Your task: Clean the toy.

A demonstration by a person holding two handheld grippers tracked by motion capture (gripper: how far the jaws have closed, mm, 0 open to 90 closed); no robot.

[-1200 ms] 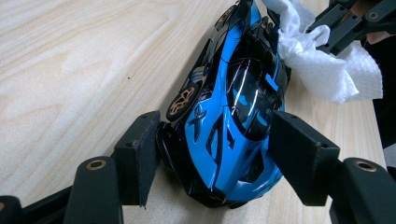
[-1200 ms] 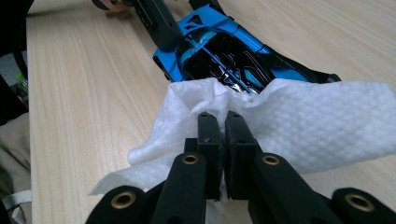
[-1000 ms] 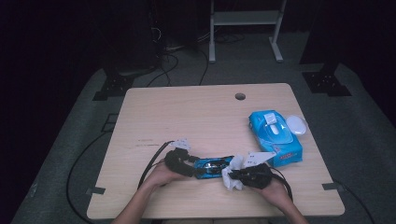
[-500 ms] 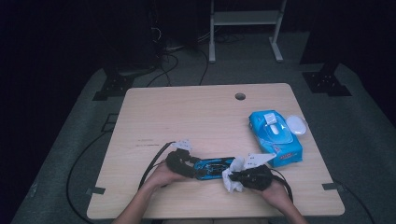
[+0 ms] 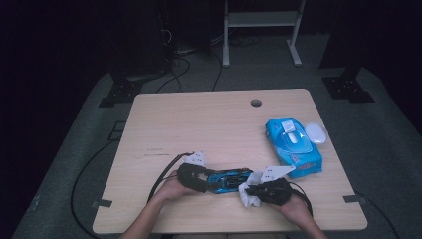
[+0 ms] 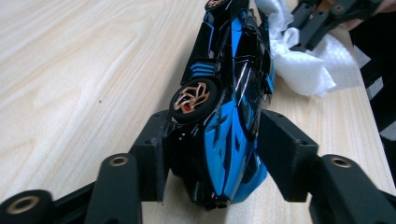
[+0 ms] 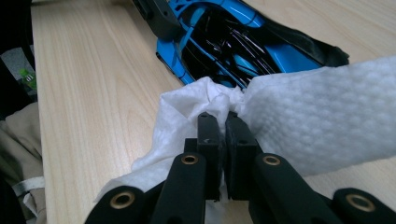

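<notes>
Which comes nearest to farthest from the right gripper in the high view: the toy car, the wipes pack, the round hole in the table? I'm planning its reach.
From the right gripper:
1. Toy car, just left of it, beside the wipe it holds.
2. Wipes pack, up and right, near the table's right edge.
3. Round hole, far side of the table.

Toy car (image 6: pixel 229 93): far end cut off by the top edge in the left gripper view; near end masked by black jaws. White wipe (image 7: pixel 299 126): runs past the right edge in the right gripper view. Printing on blue wipes pack (image 5: pixel 293 147) too small to read.
</notes>
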